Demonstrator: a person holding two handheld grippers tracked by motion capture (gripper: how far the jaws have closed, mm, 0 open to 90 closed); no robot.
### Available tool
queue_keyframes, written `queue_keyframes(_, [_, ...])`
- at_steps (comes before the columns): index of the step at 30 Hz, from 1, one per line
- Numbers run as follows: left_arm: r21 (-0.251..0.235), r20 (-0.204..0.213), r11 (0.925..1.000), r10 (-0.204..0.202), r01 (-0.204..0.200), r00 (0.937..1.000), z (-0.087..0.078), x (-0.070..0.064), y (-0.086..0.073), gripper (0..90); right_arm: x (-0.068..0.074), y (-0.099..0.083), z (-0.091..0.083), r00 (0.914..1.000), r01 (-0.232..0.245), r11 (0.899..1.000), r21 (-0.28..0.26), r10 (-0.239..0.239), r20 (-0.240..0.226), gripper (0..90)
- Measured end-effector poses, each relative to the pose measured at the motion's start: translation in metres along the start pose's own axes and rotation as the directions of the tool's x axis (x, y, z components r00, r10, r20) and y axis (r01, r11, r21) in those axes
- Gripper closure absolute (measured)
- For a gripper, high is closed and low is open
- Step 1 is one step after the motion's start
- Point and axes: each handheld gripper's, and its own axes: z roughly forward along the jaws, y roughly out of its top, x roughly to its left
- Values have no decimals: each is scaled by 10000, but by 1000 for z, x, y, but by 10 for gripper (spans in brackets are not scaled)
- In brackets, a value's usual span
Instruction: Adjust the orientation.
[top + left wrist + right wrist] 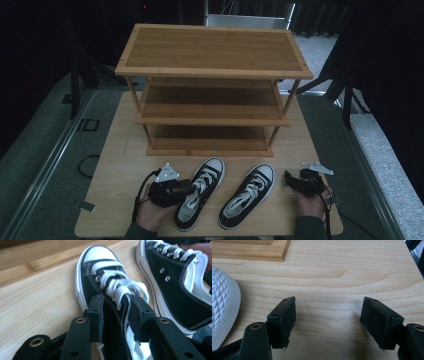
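Left gripper clamps the left sneaker's canvas wall; right gripper waits with its jaws apart.

The left gripper (113, 308) has its jaws closed on the side wall of the left sneaker (199, 192), one pad outside and one inside the opening, just behind the white laces (120, 288). That shoe lies on the table (120, 165) at about 6 o'clock from the wooden rack (212, 90), toe toward the rack. The right sneaker (248, 195) sits just beside it at 3 o'clock. The right gripper (328, 315) hovers spread over bare wood at the right sneaker's 3 o'clock. Judging by looks, the canvas is soft and will fold, the shoe light, the rubber toe and sole stiff; gripping the collar should lift it, heel sagging.
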Motion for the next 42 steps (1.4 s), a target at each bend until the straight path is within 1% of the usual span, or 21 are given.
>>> queue_keyframes(3, [249,-70,9997,55,-53,10000,5,-1,-3,656,0,0,0,10000,0,10000,-9,0,-3,284])
queue_keyframes(4, [271,-61,9996,68,-66,10000,7,0,-4,667,0,0,0,10000,-1,10000,-4,1,-3,284])
queue_keyframes(6, [379,-206,9993,3,5,9998,10,0,-5,697,0,0,0,10000,4,10000,-1,-4,-2,284])
queue_keyframes(8, [379,-60,9992,-117,119,9999,11,1,-6,730,0,0,0,10000,3,10000,-6,-3,-3,284])
queue_keyframes(11, [424,-99,9991,-89,93,9999,12,0,-6,775,0,0,0,10000,4,10000,-2,-4,-6,284])
queue_keyframes(13, [389,-130,9991,-135,140,9998,13,0,-6,802,0,0,0,10000,6,10000,-8,-6,-6,284])
queue_keyframes(14, [349,-74,9992,-179,182,9998,12,1,-6,818,0,0,0,10000,14,10000,-5,-14,-9,284])
queue_keyframes(17, [166,62,9987,-490,489,9988,11,3,-6,863,0,0,0,10000,12,10000,-3,-12,-12,284])
queue_keyframes(19, [-26,174,9973,-739,740,9971,9,6,-7,872,0,0,0,10000,21,10000,-5,-21,-11,284])
queue_keyframes(21, [-174,293,9941,-1065,1070,9939,9,9,-8,874,0,0,0,10000,14,10000,-6,-14,-12,284])
queue_keyframes(24, [-346,624,9866,-1568,1592,9857,8,15,-10,876,0,0,0,10000,20,10000,-3,-20,-18,284])
queue_keyframes(26, [-431,807,9824,-1777,1816,9808,8,17,-11,876,0,0,0,10000,19,10000,-2,-19,-23,284])
queue_keyframes(29, [-495,1080,9797,-1881,1942,9762,8,20,-11,876,0,0,0,10000,21,10000,-2,-21,-28,284])
queue_keyframes(30, [-495,1080,9797,-1881,1942,9762,8,20,-11,876,0,0,0,10000,21,10000,-2,-21,-28,284])
queue_keyframes(31, [-582,1231,9765,-1994,2076,9722,8,21,-11,876,0,0,0,10000,29,10000,-9,-29,-30,284])
queue_keyframes(38, [-726,1215,9732,-2086,2183,9704,4,24,-9,875,0,0,0,10000,41,10000,-7,-41,-47,284])
queue_keyframes(40, [-792,1113,9742,-2018,2111,9731,2,24,-8,875,0,0,0,10000,47,10000,-8,-47,-52,284])
queue_keyframes(42, [-793,1070,9751,-1983,2072,9743,1,24,-7,875,0,0,0,10000,49,10000,-4,-49,-53,284])
